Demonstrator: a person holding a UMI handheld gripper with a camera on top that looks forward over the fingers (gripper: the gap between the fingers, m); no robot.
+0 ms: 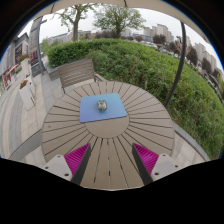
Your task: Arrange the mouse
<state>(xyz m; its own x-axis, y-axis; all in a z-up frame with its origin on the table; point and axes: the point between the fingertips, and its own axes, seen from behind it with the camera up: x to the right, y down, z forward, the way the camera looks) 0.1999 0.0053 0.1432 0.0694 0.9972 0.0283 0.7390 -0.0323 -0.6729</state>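
A small grey-green mouse (pixel 102 105) lies on a blue mouse mat (pixel 103 107) in the middle of a round slatted wooden table (pixel 60 128). My gripper (pixel 111 160) hangs over the near part of the table, well short of the mat. Its two fingers stand wide apart with the magenta pads (pixel 76 157) showing on their inner faces, and nothing is between them. The mouse sits straight ahead, beyond the fingertips.
A wooden bench (pixel 75 72) stands behind the table. A green hedge (pixel 150 65) runs behind and to the right, with a thin tree trunk (pixel 181 55) leaning across it. Paving (pixel 20 115) lies to the left.
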